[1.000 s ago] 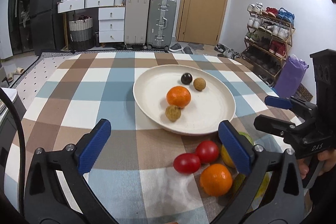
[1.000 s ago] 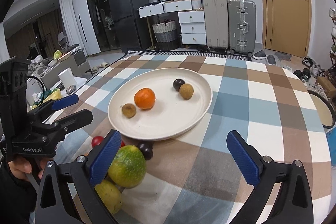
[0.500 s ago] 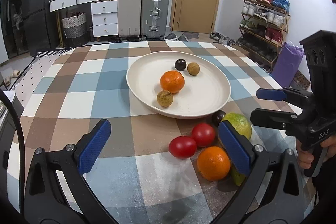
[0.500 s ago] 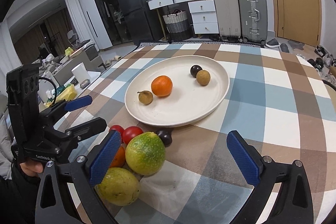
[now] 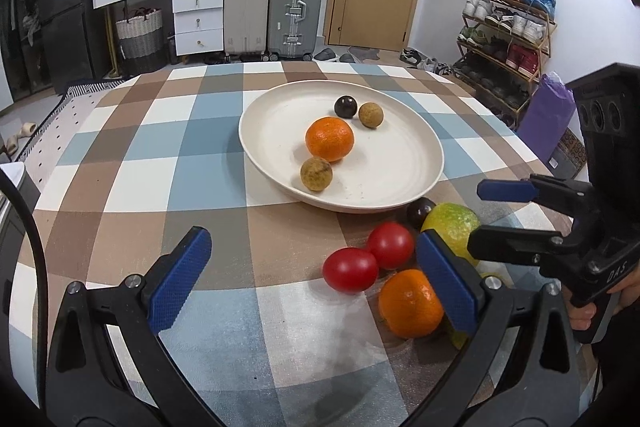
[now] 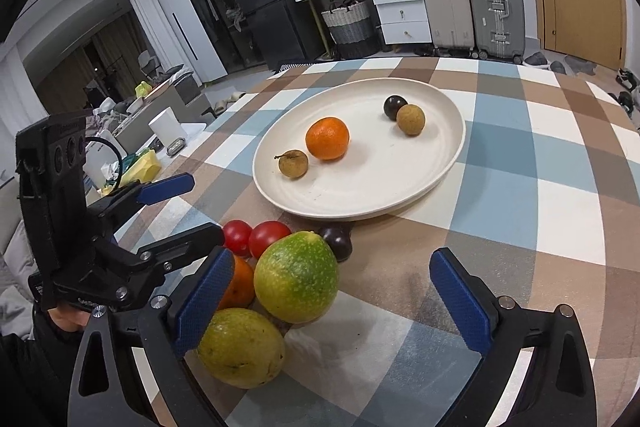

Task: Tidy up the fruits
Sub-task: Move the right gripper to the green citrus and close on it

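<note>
A cream plate [image 5: 404, 183] sits mid-frame on the checked desk [image 5: 132, 163], holding an orange [image 5: 329, 139], a dark round fruit [image 5: 345, 106] and two tan, longan-like fruits: one [image 5: 371, 115] touching the dark one, the other [image 5: 316, 173] just below the orange.

Below the plate's lower rim, at lower right of the left wrist view, a loose cluster lies on the desk: two red tomatoes [image 5: 368, 259] touching each other, a second orange [image 5: 410, 303], a green-yellow fruit [image 5: 452, 227] and a small dark plum-like fruit [image 5: 420, 211] tucked against the rim. In the right wrist view a second yellowish fruit [image 6: 240, 347] shows at lower left, touching the green one [image 6: 296, 277].

The left gripper [image 5: 316, 283] hangs low over the desk, jaws wide and empty; its right pad overlaps the cluster, though contact is hard to judge. The right gripper [image 6: 336, 303] also has its jaws wide, holding nothing, with the green fruit between them, nearer the left pad.
</note>
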